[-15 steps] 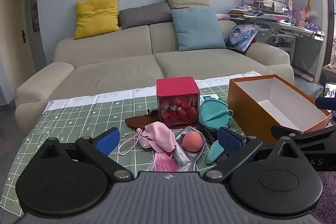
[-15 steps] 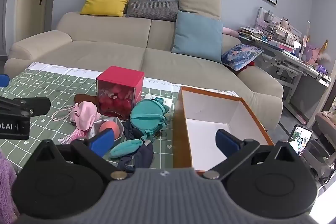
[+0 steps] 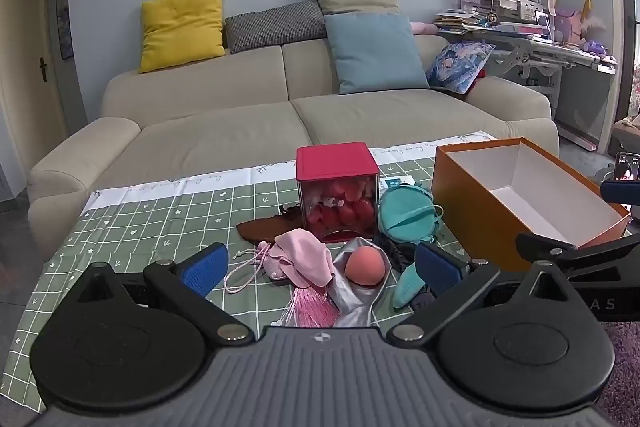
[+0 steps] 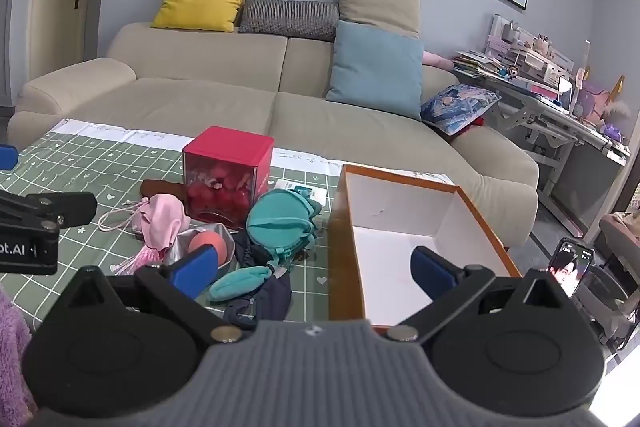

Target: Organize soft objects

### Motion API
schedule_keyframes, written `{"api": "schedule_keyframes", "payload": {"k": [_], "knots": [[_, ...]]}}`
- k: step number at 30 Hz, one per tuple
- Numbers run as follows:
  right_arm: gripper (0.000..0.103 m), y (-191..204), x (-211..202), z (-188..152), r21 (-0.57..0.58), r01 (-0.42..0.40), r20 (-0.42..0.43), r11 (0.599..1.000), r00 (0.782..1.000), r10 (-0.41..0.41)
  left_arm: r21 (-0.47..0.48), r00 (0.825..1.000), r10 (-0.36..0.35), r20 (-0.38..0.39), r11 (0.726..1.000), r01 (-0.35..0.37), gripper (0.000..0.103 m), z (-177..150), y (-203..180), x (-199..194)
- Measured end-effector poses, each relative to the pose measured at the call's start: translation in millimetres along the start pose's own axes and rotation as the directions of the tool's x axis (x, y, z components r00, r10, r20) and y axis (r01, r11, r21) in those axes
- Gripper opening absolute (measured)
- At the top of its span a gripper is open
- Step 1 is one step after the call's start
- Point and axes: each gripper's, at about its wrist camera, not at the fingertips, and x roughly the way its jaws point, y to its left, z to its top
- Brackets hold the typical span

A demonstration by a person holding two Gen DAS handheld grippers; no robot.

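You're basically at the starting line here: both grippers hang above the near edge of the table with nothing in them. The left gripper (image 3: 318,267) has its fingers spread wide, empty, aimed at the pile; the right gripper (image 4: 314,267) is spread just as wide and empty, sitting in front of the orange box (image 4: 335,227), which has nothing in it yet. The soft stuff is all bunched on the green checked tablecloth (image 3: 132,227), in front of and beside the red-lidded clear cube (image 3: 337,187): pink drawstring pouch (image 3: 304,259), peach sponge ball (image 3: 362,267) lying on a silver pouch (image 3: 352,301), round teal pouch (image 3: 404,217), small teal pouch (image 4: 240,281) on dark navy fabric (image 4: 266,297). I'd guess the first pick comes next, so you'll want to drop in, close on one piece only, and mind the pink cords snagging the neighbours.
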Motion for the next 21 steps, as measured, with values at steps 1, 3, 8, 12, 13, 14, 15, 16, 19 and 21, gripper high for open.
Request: {"api": "schedule_keyframes", "payload": {"k": [1,3,8,12,13,14,15,16,19,21], "knots": [[0.101,0.2,0.2,-0.3,-0.001,0.0,0.0,1.0,1.0,0.0,0.0,1.0,-0.001,0.0,1.0,0.001,0.103,0.0,0.1,0.1],[0.1,-1.7,-1.7,1.8,-0.001,0.0,-0.001,1.0,1.0,0.0,0.0,1.0,0.0,-0.001,1.0,0.0,0.103,0.1,-0.1,0.1],[0.1,-5.6,-1.2,0.5,-0.003,-0.001,-0.004,1.0,1.0,0.001,0.0,1.0,-0.001,-0.002,1.0,0.001,0.103,-2.7,-0.3,1.7],[0.1,-2.4,0.8,0.1,-0.004,-0.001,-0.005,1.0,1.0,0.001,0.0,1.0,-0.001,-0.004,1.0,0.001,0.103,-3.6,-0.6,0.6],[0.101,-1.7,0.8,0.2,-0.004,-0.001,-0.005,1.0,1.0,0.001,-0.001,1.0,-0.002,-0.005,1.0,0.002,0.103,-3.7,-0.7,0.6],[0.101,-1.3,0.6,0.6,-0.003,-0.002,-0.005,1.0,1.0,0.002,-0.002,1.0,-0.002,-0.006,1.0,0.002,0.103,-4.8,-1.0,1.0],[0.1,-0.7,0.6,0.7,-0.004,-0.001,-0.005,1.0,1.0,0.001,-0.003,1.0,-0.003,-0.007,1.0,0.003,0.103,-6.2,-1.6,1.5],[0.101,-1.1,0.5,0.8,-0.004,-0.001,-0.005,1.0,1.0,0.001,-0.001,1.0,-0.002,-0.005,1.0,0.002,0.103,-5.6,-1.6,1.3],[0.101,-1.0,0.8,1.0,-0.005,-0.001,-0.006,1.0,1.0,0.001,0.0,1.0,-0.002,-0.006,1.0,0.002,0.103,-5.1,-1.4,1.4],[0.101,-1.2,1.0,1.1,-0.005,-0.001,-0.006,1.0,1.0,0.001,-0.001,1.0,-0.003,-0.007,1.0,0.003,0.103,-5.0,-1.5,1.3]]}}
